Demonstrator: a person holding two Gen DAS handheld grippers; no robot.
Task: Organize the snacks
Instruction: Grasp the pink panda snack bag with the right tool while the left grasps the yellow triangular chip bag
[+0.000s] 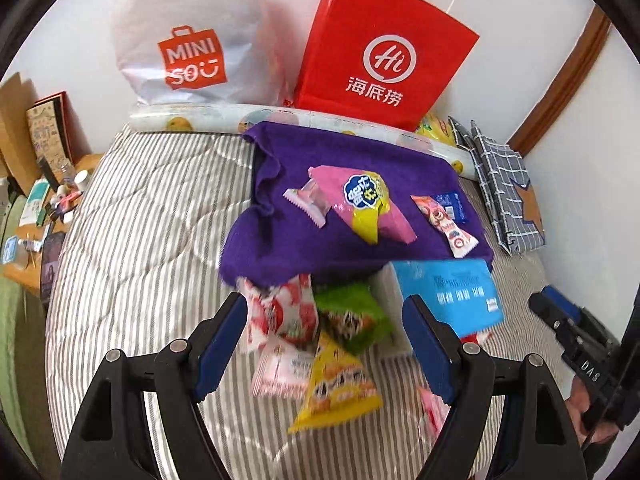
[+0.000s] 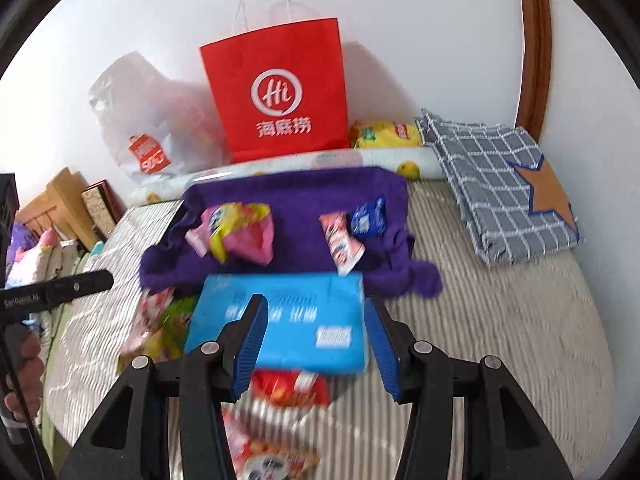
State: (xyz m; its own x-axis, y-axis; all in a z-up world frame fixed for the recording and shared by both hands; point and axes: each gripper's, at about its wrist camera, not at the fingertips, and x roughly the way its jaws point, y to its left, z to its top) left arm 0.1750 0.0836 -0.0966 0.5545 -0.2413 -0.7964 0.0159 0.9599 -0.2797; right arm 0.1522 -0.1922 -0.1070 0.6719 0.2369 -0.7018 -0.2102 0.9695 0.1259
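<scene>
Bed with grey-striped quilt (image 1: 132, 240) carries everything; open quilt at 9 o'clock in the left wrist view and 3 o'clock in the right wrist view gives free room.

Red paper carrier bag with white logo (image 1: 380, 52) and white plastic shopping bag (image 1: 192, 40) stand along the wall at 12 o'clock, upright.

Crumpled purple towel (image 1: 280, 216) holds several wrapped snacks, the pink-and-yellow packet (image 1: 368, 208) largest.

Flat blue plastic packet (image 2: 280, 312) lies just below the towel; beside it, a loose pile with the green packet (image 1: 352, 316) and yellow triangular packet (image 1: 336, 392).

Left hand-held gripper (image 1: 324, 344): spread, empty, above the pile.

Right hand-held gripper (image 2: 316, 348): spread partway, empty, over the blue packet.

Judgement: pick one packet at a time, pinching by a sealed edge; keep clear of the towel's folds.
</scene>
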